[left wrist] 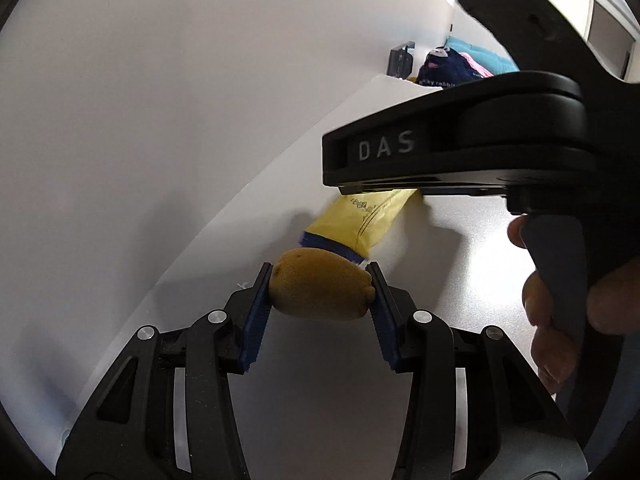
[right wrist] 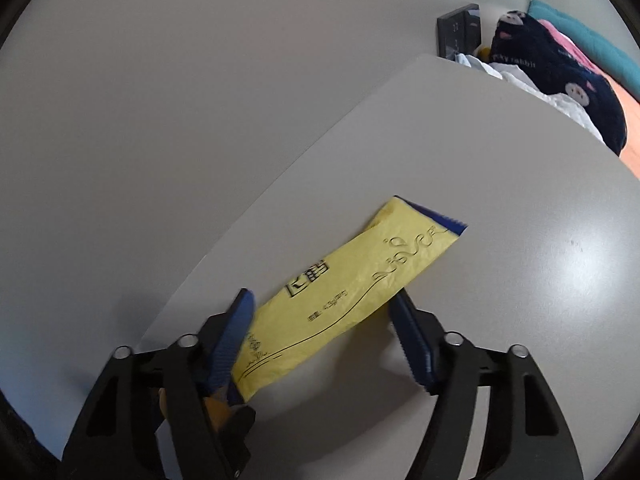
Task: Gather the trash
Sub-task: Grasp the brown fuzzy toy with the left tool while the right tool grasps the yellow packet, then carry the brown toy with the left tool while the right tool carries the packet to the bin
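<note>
My left gripper (left wrist: 320, 292) is shut on a brownish-yellow lemon-shaped piece (left wrist: 320, 288), held just above the white table (left wrist: 460, 248). A yellow wrapper with a blue end (left wrist: 360, 220) lies flat on the table just beyond it. In the right wrist view the same yellow wrapper (right wrist: 344, 292) lies between the fingers of my right gripper (right wrist: 324, 312), which is open around it, blue pads on either side. The right gripper's black body (left wrist: 460, 148) hangs over the wrapper in the left wrist view.
A white wall (left wrist: 160, 100) runs along the table's left edge. Beyond the far table edge lie a dark blue plush item (right wrist: 560, 76), white cloth (right wrist: 532, 88) and teal and pink bedding (right wrist: 592, 44). A black wall socket (right wrist: 458, 30) sits on the wall.
</note>
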A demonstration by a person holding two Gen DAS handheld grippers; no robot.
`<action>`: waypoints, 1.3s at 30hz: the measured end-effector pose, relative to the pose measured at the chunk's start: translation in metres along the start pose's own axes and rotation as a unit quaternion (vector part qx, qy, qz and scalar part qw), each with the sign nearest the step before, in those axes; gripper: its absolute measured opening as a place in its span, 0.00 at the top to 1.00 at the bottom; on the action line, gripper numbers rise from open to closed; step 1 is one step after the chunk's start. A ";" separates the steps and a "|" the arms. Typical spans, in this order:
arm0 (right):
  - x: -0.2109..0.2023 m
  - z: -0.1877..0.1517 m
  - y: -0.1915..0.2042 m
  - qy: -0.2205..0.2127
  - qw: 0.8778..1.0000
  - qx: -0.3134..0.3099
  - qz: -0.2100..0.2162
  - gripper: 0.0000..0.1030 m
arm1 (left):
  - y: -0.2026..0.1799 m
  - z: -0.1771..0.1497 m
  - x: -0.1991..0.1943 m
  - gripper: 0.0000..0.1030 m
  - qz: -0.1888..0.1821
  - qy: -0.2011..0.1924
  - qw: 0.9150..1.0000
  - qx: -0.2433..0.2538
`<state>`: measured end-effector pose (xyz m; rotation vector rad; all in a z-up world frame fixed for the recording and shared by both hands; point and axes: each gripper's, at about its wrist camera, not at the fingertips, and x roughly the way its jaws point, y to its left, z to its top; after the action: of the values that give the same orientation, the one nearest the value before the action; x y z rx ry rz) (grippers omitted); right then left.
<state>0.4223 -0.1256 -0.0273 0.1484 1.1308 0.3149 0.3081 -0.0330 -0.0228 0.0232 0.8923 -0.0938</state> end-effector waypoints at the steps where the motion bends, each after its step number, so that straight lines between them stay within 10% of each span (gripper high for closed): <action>1: 0.000 0.001 0.000 0.000 1.000 -0.003 -0.001 0.47 | 0.000 0.000 0.000 0.56 -0.001 0.000 1.000 0.000; 8: -0.009 0.000 -0.012 -0.020 1.000 -0.010 -0.010 0.75 | -0.003 -0.003 -0.004 0.56 -0.001 -0.005 1.000 0.009; 39: -0.126 -0.067 -0.065 -0.056 0.998 -0.030 -0.023 0.76 | -0.062 -0.020 -0.076 0.56 0.000 -0.021 0.999 0.044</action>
<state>0.3234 -0.2300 0.0356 0.0869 1.0107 0.2957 0.2390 -0.0885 0.0248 0.1023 0.8455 -0.1331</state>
